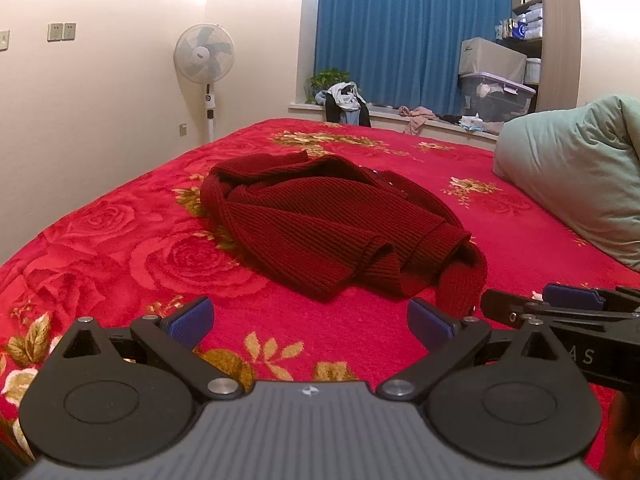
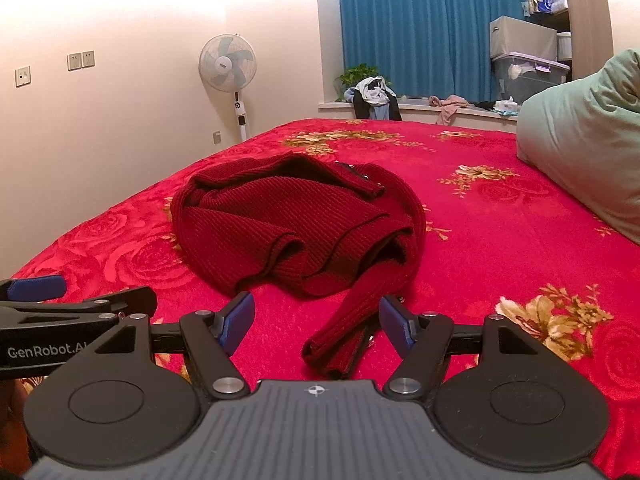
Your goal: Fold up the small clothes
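Observation:
A dark red ribbed knit sweater (image 1: 320, 224) lies crumpled in a heap on the red floral bedspread (image 1: 120, 240). My left gripper (image 1: 310, 322) is open just short of the heap's near edge, with nothing between its blue pads. In the right wrist view the same sweater (image 2: 288, 224) sits ahead, and one sleeve (image 2: 344, 328) trails toward me. My right gripper (image 2: 316, 322) is open, with that sleeve's cuff lying between its fingers on the bed. Each gripper shows at the edge of the other's view.
A pale green pillow (image 1: 580, 184) lies at the right of the bed. Beyond the far edge stand a white pedestal fan (image 1: 205, 56), a window ledge with piled clothes (image 1: 344, 100), a plastic storage bin (image 1: 496, 96), blue curtains and shelves.

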The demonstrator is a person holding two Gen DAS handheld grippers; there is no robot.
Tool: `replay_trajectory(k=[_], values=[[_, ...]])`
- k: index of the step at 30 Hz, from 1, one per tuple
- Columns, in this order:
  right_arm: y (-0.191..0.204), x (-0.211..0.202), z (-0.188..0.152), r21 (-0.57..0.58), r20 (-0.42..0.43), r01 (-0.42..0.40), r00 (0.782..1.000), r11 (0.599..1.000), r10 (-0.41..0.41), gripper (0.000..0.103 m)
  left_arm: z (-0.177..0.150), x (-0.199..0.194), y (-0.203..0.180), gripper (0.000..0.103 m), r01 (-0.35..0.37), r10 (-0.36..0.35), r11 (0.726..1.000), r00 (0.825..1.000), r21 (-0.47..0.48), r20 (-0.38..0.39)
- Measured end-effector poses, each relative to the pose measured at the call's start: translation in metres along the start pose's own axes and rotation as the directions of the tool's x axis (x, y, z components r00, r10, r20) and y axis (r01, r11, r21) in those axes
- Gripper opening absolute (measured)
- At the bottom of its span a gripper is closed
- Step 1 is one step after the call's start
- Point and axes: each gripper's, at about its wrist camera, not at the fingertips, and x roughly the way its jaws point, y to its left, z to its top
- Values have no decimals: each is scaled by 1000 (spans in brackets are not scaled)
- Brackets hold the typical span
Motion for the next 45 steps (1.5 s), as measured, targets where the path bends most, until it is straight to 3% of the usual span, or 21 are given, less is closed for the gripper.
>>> replay_trajectory(k=[40,42,44,45], values=[[-2,-5,4,4,34,16,999,1000,-16,70,0,-2,0,102,-3,2,1000,1000,17,29],[-7,-15,10,28,96,38,995,999,-41,60,0,-3,0,93,-3,2,999,999,32,46],[-16,-29,18,68,198,73,976,995,-85,53,-1,-1,1,65,5,-8,998,999,56,43],[-21,-35,22,87,233,80,968,993,-98,50,-1,1,2,56,11,-13,998,999,61,36]])
